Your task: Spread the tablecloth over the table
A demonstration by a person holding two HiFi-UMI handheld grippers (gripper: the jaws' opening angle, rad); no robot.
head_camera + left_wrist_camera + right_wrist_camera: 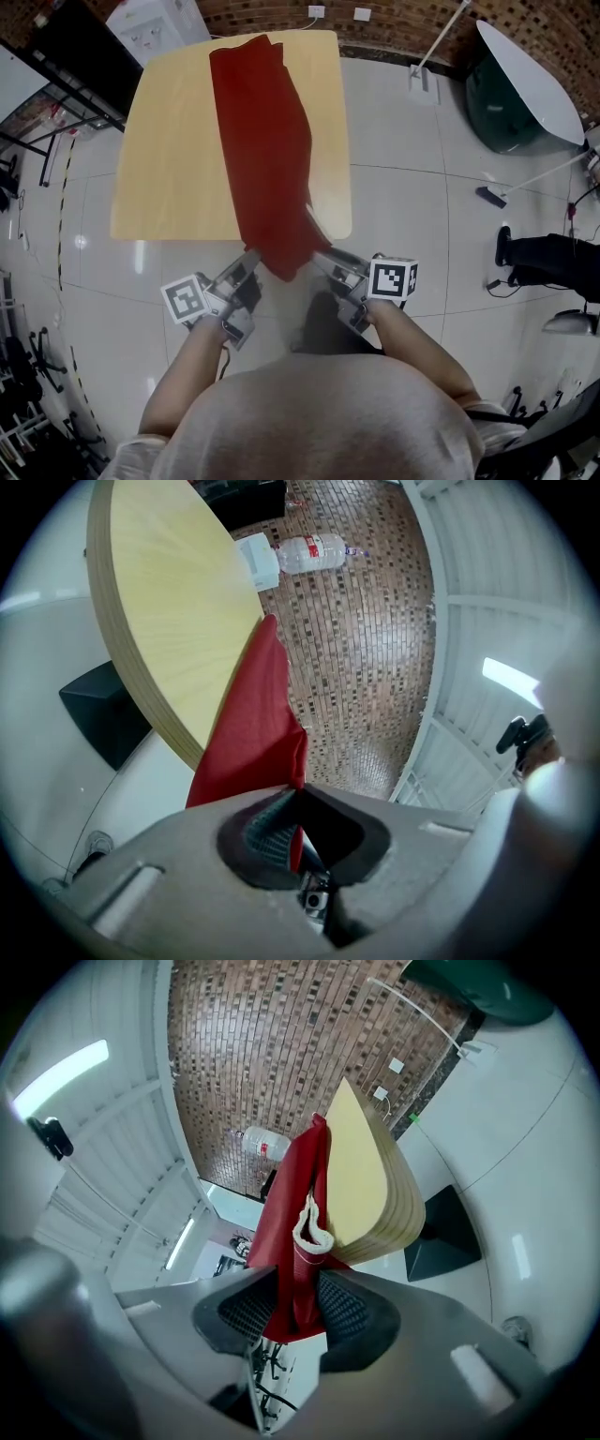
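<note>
Jaws on the left gripper (295,803) are pinching a thin bit of the red tablecloth (267,150) between the pads. The right gripper (295,1288) is sitting with its jaws spread wide. A bunched fold with a pale hem is hanging between them, and to me it's looking loose rather than clamped.

The cloth is lying as a narrow, scrunched-up strip down the middle of the tan surface (169,141), running from the top of the head view to the near edge. Its near end is drooping off toward both grippers at lower centre, so most of the wood is showing bare on either side.

I'm guessing they're at the "get hold of the near end" step, not the actual spreading. Next, the right one is going to need a proper bite on an edge or corner. Then both will need to be pulling apart sideways to open the folds, without dragging the whole strip off.
</note>
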